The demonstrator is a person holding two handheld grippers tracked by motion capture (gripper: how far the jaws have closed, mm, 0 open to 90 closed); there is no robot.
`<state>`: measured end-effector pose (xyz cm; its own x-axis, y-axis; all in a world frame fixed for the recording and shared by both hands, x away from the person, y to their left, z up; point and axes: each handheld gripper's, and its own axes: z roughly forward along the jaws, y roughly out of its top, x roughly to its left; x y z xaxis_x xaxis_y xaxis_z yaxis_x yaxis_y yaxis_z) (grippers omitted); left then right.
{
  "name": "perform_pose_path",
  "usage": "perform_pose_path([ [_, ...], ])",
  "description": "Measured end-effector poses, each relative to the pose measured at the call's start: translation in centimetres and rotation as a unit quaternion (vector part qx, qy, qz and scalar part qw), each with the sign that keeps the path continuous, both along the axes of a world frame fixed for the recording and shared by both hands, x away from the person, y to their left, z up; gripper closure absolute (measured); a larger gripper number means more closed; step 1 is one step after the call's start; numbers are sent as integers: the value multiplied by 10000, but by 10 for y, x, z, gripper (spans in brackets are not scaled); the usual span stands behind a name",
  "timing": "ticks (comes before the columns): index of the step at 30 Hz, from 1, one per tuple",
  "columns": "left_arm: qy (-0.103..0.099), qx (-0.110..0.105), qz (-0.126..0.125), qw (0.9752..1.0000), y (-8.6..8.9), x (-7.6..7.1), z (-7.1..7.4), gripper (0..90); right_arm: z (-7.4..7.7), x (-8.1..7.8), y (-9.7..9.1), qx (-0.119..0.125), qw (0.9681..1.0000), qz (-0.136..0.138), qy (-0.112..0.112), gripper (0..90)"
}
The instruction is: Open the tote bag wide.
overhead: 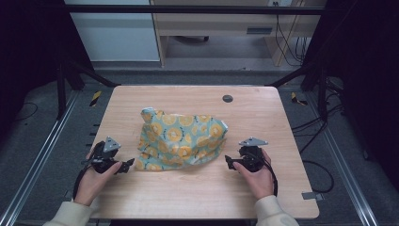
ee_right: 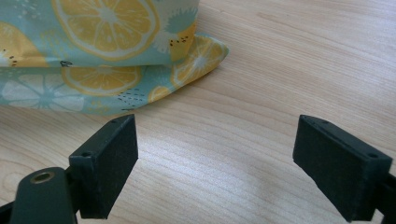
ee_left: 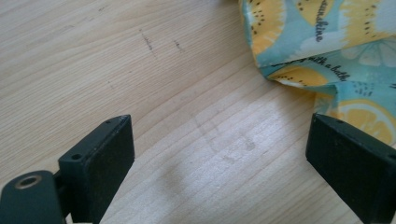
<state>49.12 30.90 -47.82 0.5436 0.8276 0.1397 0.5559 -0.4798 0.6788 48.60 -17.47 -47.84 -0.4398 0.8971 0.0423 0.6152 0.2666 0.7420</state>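
A crumpled teal cloth (overhead: 179,140) printed with orange and lemon slices lies in a heap at the middle of the wooden table (overhead: 263,117). My left gripper (overhead: 128,165) rests low at the cloth's front left corner, jaws wide apart and empty; in the left gripper view (ee_left: 219,158) the cloth (ee_left: 327,46) lies just beyond the right jaw. My right gripper (overhead: 228,162) sits to the right of the cloth, open and holding nothing; in the right gripper view (ee_right: 215,158) the cloth's folded edge (ee_right: 112,60) lies ahead of the left jaw.
A small dark round cap (overhead: 227,98) sits in the table near the far edge. A dark frame surrounds the table, with cables on the floor (overhead: 310,141) at the right. Bare wood stretches in front of the cloth and along the far side.
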Motion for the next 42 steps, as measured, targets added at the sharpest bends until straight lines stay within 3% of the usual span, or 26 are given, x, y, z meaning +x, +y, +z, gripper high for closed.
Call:
perform_pose_path([
  [7,-110,-83,69,9999,3,0,3,79,2,0,2,-24,10000,53,-41,142],
  [30,162,-131,-32,9998,-2,-1,4,90,25,-8,14,93,9990,327,-296,173],
  [37,167,-121,20,9998,-1,-1,3,91,51,4,21,332,9970,539,-449,224],
  [42,155,-119,20,9998,-1,-2,3,90,80,23,33,211,9961,637,-577,254],
])
